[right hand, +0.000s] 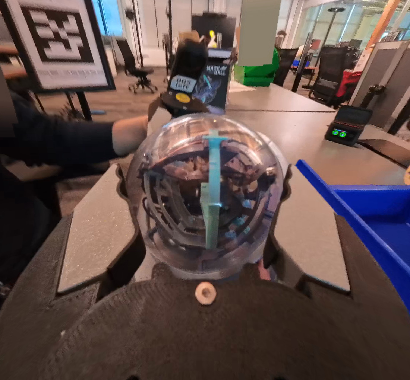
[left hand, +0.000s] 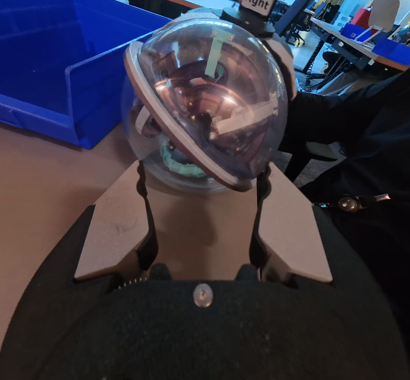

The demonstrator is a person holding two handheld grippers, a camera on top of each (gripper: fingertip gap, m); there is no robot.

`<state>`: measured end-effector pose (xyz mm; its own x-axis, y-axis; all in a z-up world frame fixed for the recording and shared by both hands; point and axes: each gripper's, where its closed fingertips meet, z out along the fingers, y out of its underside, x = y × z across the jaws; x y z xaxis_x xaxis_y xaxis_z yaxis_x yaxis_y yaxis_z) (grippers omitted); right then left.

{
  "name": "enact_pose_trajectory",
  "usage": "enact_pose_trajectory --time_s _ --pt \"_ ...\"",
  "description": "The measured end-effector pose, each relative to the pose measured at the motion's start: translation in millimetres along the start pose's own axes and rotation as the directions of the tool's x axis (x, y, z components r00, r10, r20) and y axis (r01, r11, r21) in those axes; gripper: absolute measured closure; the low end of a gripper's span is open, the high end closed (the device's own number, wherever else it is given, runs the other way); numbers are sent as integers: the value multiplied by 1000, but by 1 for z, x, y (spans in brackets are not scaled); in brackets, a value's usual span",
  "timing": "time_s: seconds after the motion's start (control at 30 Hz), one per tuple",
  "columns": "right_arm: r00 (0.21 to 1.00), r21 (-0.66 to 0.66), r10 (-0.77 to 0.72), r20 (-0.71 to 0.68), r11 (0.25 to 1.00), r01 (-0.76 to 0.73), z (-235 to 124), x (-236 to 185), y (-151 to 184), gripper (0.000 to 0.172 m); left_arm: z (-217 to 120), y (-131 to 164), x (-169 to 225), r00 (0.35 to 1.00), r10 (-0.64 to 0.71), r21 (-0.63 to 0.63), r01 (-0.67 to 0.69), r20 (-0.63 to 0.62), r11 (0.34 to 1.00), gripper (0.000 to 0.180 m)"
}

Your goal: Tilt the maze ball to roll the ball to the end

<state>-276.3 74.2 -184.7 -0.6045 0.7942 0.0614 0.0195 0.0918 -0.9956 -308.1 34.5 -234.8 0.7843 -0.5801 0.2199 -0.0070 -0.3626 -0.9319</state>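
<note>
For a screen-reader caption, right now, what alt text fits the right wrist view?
A clear maze ball sits between the right gripper's two fingers above a table. A blue bin is at right, and the left gripper is behind the ball.

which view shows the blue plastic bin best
The left wrist view: the blue plastic bin fills the upper left, with its open front, walls and inside visible. The right wrist view catches only one bin corner at the right edge.
</note>
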Motion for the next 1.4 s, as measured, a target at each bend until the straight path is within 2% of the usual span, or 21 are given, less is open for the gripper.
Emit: enact_pose_trajectory --time_s 0.1,0.23,0.5,0.7,0.83,0.87,0.93,1.03,1.2,1.4 --pt "994 42 111 6 993 -111 -7 8 -5 30 4 0 1 1000 11 -2 -11 4 1000 78" --pt "984 96 176 -6 980 -174 -15 17 -14 28 8 7 1 999 31 -34 -30 15 999 80" --pt "988 81 143 -53 987 -138 -13 18 -17 27 10 11 2 999 31 -48 -31 8 998 76" --pt "971 66 206 -117 978 -200 -32 45 -4 20 5 10 -3 1000 13 -34 -12 26 999 77" --pt "914 -38 402 52 915 -401 -37 35 20 26 7 10 -3 1000 18 -36 -17 25 999 78" --pt "897 -64 436 75 900 -432 -34 32 26 23 8 9 -2 1000 18 -30 -18 19 999 80" --pt "866 -82 487 111 873 -480 -28 27 31 21 13 7 0 1000 17 -27 -17 11 999 83" --pt "837 -123 515 186 857 -500 -21 13 30 31 18 13 2 999 32 -72 -32 8 997 84" --pt "838 -118 516 175 856 -503 -17 13 28 32 19 16 3 999 36 -90 -35 11 995 81" --pt "856 -157 499 136 864 -478 -15 10 29 31 17 10 5 999 -43 -50 42 -25 998 74"
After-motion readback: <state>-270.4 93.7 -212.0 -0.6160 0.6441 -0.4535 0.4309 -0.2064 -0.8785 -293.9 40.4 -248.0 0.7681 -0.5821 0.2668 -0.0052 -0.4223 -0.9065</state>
